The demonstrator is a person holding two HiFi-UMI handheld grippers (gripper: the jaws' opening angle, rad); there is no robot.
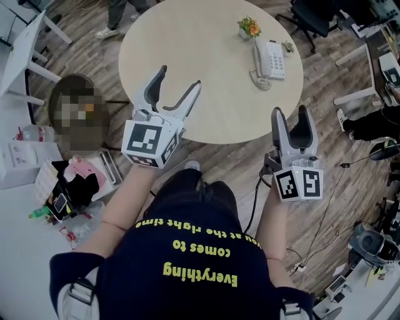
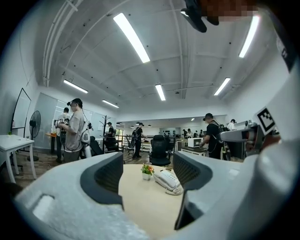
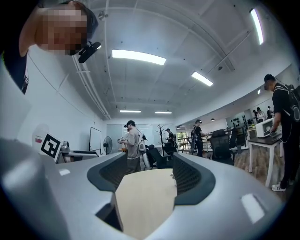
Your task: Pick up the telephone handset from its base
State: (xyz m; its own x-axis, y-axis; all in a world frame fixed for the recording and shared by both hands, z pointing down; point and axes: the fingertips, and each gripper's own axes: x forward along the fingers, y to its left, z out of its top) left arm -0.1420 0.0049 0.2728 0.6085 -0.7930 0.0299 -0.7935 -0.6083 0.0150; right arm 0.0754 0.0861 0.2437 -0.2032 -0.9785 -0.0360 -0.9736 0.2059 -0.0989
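A white telephone sits on the far right part of a round beige table, its handset lying on the base's left side. The left gripper view shows the telephone far off, between the jaws. My left gripper is open and empty over the table's near edge, well short of the phone. My right gripper is open and empty too, just off the table's near right edge, over the floor. In the gripper views, the left gripper and right gripper hold only bare tabletop between their jaws.
A small pot of orange flowers stands just left of the phone. Boxes and clutter lie on the floor at the left. Black office chairs and desks ring the table. People stand farther back in the room.
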